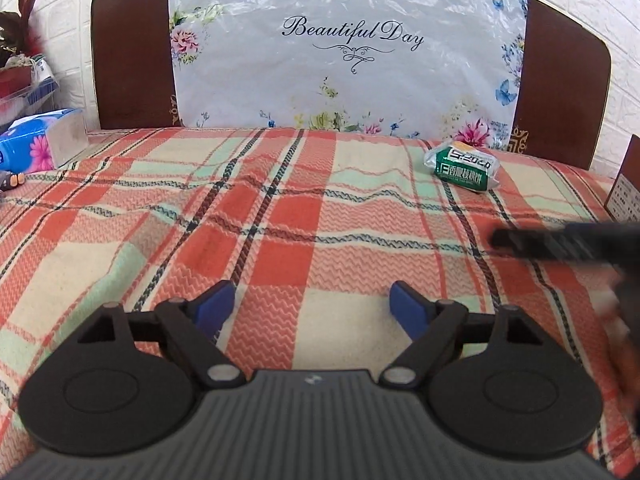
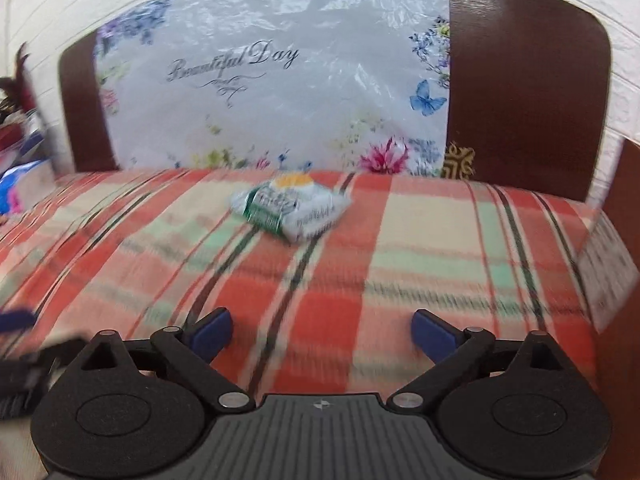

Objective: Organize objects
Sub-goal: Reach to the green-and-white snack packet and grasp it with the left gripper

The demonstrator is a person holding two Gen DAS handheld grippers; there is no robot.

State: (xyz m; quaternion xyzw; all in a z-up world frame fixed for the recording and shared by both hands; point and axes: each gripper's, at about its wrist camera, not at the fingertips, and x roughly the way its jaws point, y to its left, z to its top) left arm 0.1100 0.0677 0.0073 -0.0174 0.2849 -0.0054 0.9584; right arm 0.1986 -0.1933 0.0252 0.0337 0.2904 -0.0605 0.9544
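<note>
A small green and white snack packet lies on the plaid cloth near the far right edge of the table; it also shows in the right wrist view, ahead of the fingers. My left gripper is open and empty, low over the cloth at the near middle. My right gripper is open and empty, well short of the packet. The right gripper shows as a dark blurred shape at the right of the left wrist view.
A plaid cloth covers the table. A floral "Beautiful Day" plastic sheet leans on a brown chair back behind it. A blue tissue pack and a cluttered shelf stand at the far left. A brown box is at the right edge.
</note>
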